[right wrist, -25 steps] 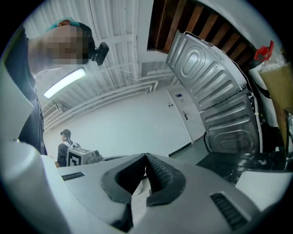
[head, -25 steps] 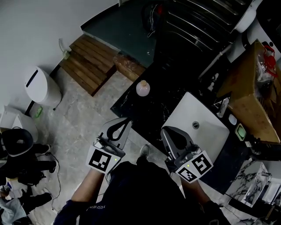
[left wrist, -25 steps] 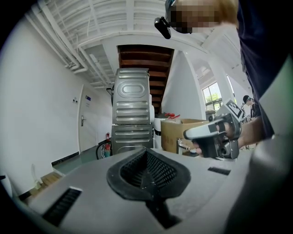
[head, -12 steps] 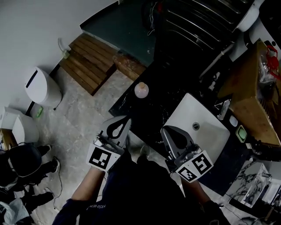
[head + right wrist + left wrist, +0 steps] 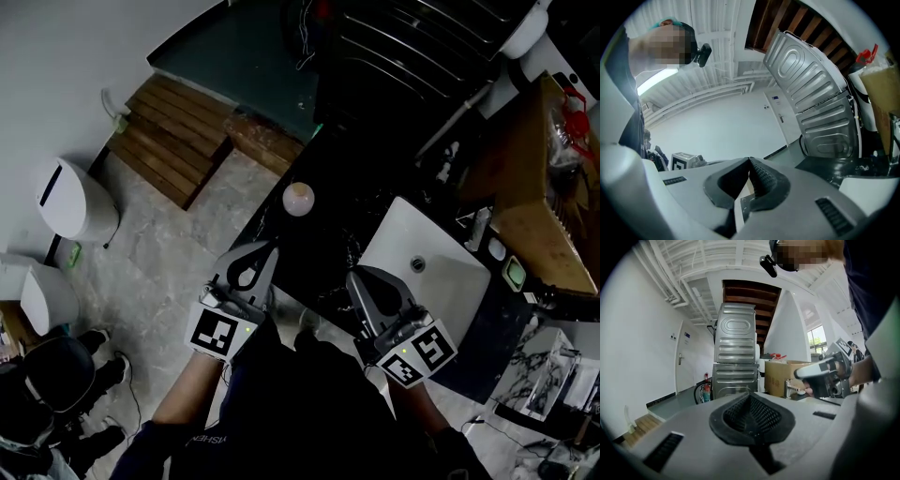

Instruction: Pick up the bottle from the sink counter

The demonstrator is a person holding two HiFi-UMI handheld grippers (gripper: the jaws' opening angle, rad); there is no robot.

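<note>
Approach phase, no contact yet. Vs. a sec ago we have brought both grippers fwd, up to the near edge of the dark worktop (image 5: 323, 239). The left gripper (image 5: 269, 247) has closed much of the gap to the bottle (image 5: 298, 199) but is still apart from it.

Bottle pos. unchanged as far as we can tell: upright, pale round top seen from above, on the worktop's left part, well left of the white sink (image 5: 441, 281) and just ahead of the left gripper. The right gripper (image 5: 355, 276) sits by the sink's near-left corner, farther from the bottle.

Fingers: both pairs pressed together, nothing btwn them, same as before.

Meaning for task: we judge the reach nearly done on the left side. Shut fingers can't take the bottle, tho. They need to spread before the last bit of travel, else the tips would likely nudge or topple it.
</note>
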